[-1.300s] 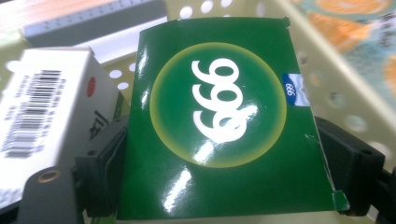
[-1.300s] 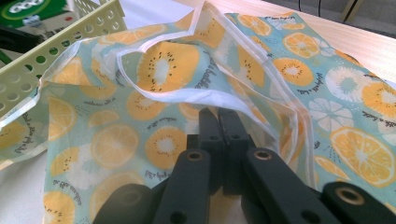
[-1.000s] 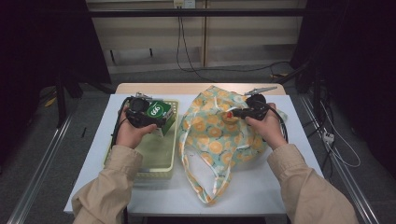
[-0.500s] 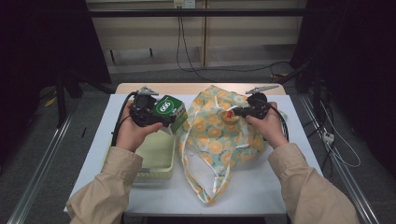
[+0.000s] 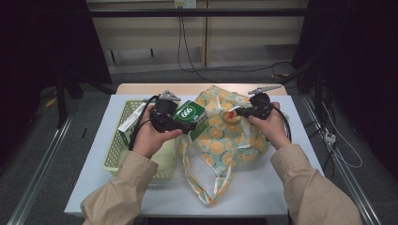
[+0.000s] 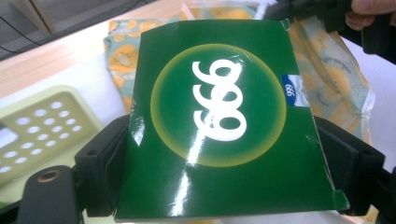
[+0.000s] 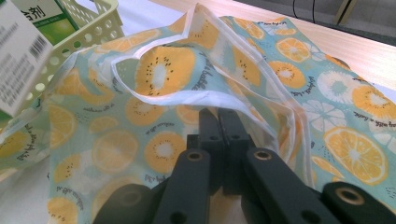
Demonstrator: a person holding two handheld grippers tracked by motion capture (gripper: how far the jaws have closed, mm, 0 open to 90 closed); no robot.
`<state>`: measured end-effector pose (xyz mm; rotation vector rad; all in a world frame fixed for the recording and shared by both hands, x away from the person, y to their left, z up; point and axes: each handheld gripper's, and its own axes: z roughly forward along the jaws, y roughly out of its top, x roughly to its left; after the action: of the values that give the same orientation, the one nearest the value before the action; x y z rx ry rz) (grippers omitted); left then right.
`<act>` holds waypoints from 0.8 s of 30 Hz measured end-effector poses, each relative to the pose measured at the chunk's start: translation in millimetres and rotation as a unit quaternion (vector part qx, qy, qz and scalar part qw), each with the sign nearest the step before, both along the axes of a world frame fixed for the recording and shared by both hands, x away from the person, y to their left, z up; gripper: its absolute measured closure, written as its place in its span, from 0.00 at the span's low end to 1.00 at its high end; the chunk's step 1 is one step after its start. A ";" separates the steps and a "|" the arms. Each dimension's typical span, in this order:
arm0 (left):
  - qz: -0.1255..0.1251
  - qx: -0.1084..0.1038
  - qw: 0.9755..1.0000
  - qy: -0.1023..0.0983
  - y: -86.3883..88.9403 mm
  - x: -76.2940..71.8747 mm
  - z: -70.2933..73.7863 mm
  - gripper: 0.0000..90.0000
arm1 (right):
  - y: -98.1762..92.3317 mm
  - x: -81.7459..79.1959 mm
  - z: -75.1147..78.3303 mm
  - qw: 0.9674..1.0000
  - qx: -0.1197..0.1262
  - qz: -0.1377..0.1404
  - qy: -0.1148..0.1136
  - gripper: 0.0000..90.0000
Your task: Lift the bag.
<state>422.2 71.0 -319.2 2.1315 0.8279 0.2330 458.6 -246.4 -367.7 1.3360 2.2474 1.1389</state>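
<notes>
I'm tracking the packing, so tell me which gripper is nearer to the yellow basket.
Left. The left gripper, clamped on the green box, hovers at the yellow basket's right edge. The right gripper is across the fruit-print bag, pinching its fabric.

A glossy green cardboard box (image 6: 224,121) printed with white "999" was held tilted above the counter, just beside the mouth of a light-blue fabric bag (image 5: 225,136) patterned with orange fruit slices, lying crumpled there.

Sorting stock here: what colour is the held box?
Dark green box with white 999; clearest in the left gripper view.
</notes>
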 end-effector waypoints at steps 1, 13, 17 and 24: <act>-0.005 0.000 1.000 0.000 -2.0 -0.2 -1.3 0.18 | 0.3 -0.1 0.2 1.000 0.000 0.000 0.000 1.00; -0.028 -0.006 1.000 0.009 -31.2 -8.8 -13.1 0.18 | -2.0 -0.6 1.5 1.000 0.004 -0.001 0.000 1.00; -0.038 -0.003 0.999 0.012 -43.5 -12.9 -19.5 0.18 | -2.4 -0.5 3.4 1.000 0.003 0.000 -0.002 1.00; -0.050 -0.002 0.999 0.018 -61.9 -16.6 -29.3 0.18 | -3.0 -2.6 7.3 1.000 0.003 0.003 -0.009 1.00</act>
<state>405.6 9.1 -348.5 2.1720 0.7393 0.1397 456.0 -249.4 -360.4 1.3178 2.2376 1.1564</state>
